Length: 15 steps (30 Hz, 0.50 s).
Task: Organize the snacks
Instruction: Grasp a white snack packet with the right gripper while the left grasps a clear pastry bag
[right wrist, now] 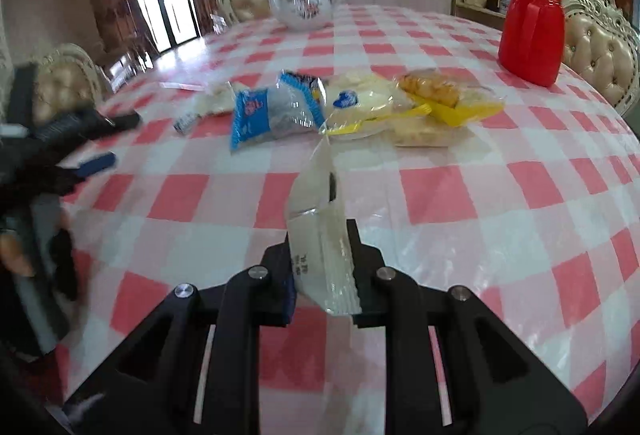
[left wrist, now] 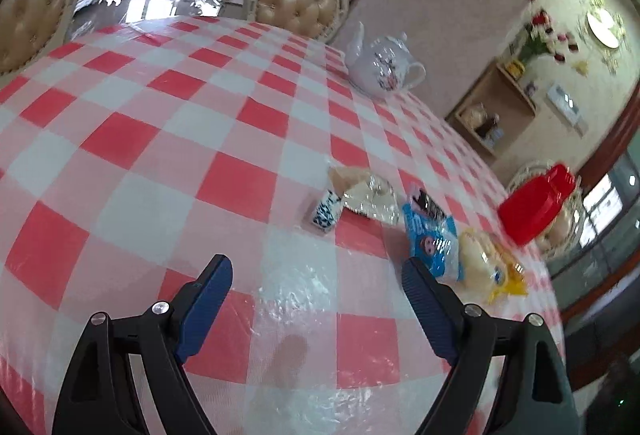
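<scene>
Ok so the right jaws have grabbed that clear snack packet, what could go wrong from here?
1. The right gripper pinches only one end of the clear packet, which sticks up loosely; it might slip out or fold over while carried.
2. The other snacks, like the blue packet and yellow packet, overlap in a pile, so setting this one down could nudge them.
3. The left gripper hovers open nearby and could collide.

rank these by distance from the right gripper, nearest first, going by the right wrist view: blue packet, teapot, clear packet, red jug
1. clear packet: clamped in the right gripper itself.
2. blue packet: mid-table, left end of the snack pile.
3. red jug: far right, near the table's edge.
4. teapot: far side, centre-left, before a chair.

Jug and teapot are fairly close in distance; the teapot looks slightly farther.
</scene>
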Available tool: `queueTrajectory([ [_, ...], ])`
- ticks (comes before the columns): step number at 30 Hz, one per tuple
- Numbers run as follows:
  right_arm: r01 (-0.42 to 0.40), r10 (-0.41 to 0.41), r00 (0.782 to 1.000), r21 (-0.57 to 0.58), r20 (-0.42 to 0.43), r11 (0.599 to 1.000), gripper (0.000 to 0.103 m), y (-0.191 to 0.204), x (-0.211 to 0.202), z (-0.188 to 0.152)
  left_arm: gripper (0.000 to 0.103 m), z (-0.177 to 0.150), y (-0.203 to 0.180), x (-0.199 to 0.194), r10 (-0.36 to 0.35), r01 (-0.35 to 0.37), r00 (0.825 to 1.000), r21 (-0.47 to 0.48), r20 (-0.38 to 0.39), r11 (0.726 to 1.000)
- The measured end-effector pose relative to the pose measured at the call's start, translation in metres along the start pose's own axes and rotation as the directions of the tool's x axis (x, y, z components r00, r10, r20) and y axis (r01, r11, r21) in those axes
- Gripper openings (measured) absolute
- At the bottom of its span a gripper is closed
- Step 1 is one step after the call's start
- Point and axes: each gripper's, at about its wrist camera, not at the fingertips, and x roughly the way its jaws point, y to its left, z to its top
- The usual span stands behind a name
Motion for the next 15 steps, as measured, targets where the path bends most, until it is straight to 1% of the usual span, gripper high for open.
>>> queueTrajectory([
  [1,-0.015,0.015,1.000,0.014,0.008,1.000,0.023,-0.002,-0.003,0.000,0.087,-0.001,-0.003,0.002,0.006,-0.005,1.000,0.028,-0.009,1.000],
  [2,-0.030,0.030,0.999,0.030,0.013,0.999,0.023,-0.007,-0.005,0.000,0.087,-0.001,-0.011,0.010,0.015,-0.011,0.999,0.095,-0.038,0.995],
  [3,-0.038,0.037,0.999,0.037,0.013,0.999,0.023,-0.009,-0.006,-0.002,0.088,-0.001,-0.015,0.014,0.027,-0.020,0.998,0.133,-0.051,0.991],
  [5,-0.061,0.061,0.998,0.061,0.007,0.996,0.023,-0.014,-0.007,-0.006,0.088,0.002,-0.027,0.028,0.066,-0.049,0.996,0.229,-0.066,0.972],
  [7,-0.093,0.095,0.995,0.096,-0.009,0.991,0.023,-0.019,-0.002,-0.008,0.088,0.008,-0.035,0.044,0.080,-0.051,0.993,0.280,-0.090,0.959],
  [9,-0.113,0.116,0.993,0.100,-0.017,0.988,0.023,-0.018,-0.001,-0.008,0.088,0.018,-0.042,0.060,0.095,-0.061,0.990,0.299,-0.100,0.952],
  [11,-0.123,0.124,0.992,0.079,-0.012,0.989,0.023,-0.009,-0.003,-0.009,0.088,0.032,-0.050,0.071,0.091,-0.059,0.991,0.305,-0.094,0.950],
  [13,-0.141,0.141,0.990,0.068,-0.006,0.988,0.023,-0.003,-0.004,-0.008,0.088,0.047,-0.055,0.077,0.085,-0.063,0.994,0.278,-0.070,0.958],
  [15,-0.157,0.157,0.988,0.057,-0.005,0.986,0.023,0.004,-0.003,-0.008,0.088,0.062,-0.061,0.088,0.062,-0.044,0.996,0.231,-0.072,0.972],
])
